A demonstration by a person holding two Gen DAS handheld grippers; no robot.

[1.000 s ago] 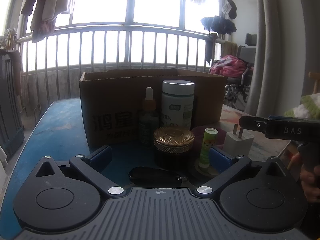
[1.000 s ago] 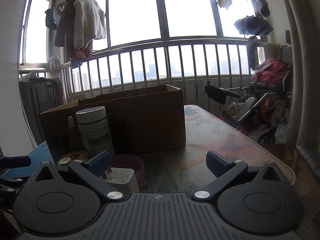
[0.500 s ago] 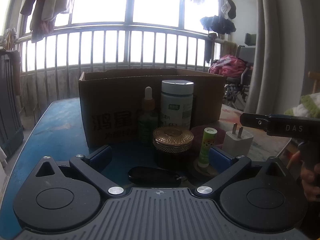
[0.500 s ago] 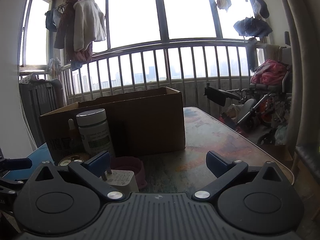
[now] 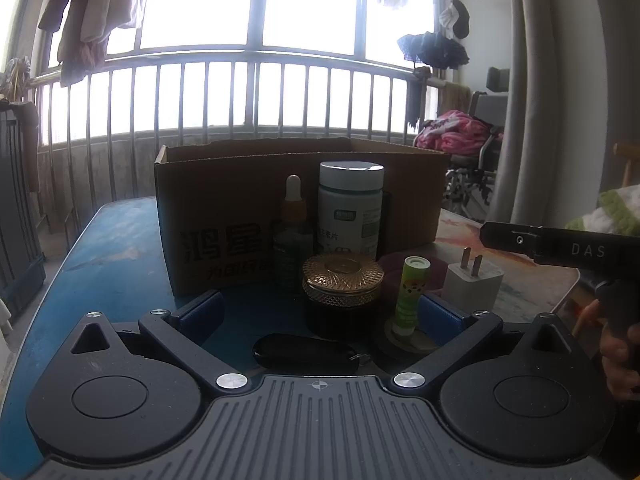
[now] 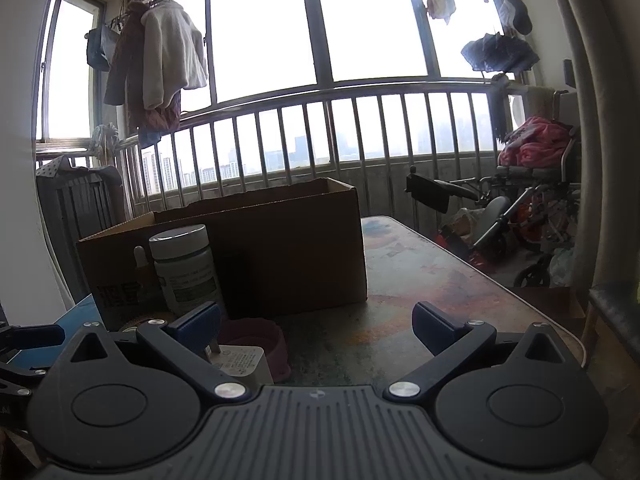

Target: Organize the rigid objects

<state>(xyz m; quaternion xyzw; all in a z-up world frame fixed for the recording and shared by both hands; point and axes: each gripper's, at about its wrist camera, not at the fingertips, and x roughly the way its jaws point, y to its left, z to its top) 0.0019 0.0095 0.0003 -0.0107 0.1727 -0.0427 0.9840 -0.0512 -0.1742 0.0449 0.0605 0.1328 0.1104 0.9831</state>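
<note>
Left hand-held gripper (image 5: 320, 312) hovers low over the surface (image 5: 120, 248) with its jaws spread wide, holding nothing; the black key fob (image 5: 306, 354) lies nearest, between its fingers at 6 o'clock. Right hand-held gripper (image 6: 316, 324) is likewise wide open and empty, its left finger just beside the white plug adapter (image 6: 240, 362), though contact cannot be judged.

Judging from the layout, sorting has not begun: every item stands outside the cardboard box (image 5: 240, 184). The step in hand looks like choosing a first pick.

Just beyond the fob in the left view sits the gold-lidded jar (image 5: 342, 292) at 12 o'clock, the green lip balm tube (image 5: 412, 296) upright at 1 o'clock, and the adapter at 2 o'clock. Behind those stand the dropper bottle (image 5: 294, 236) and the white supplement bottle (image 5: 350, 208), close against the box front.

Next, the left hand-held gripper would need to advance, centre on the jar or fob, and close without knocking over the balm tube.
</note>
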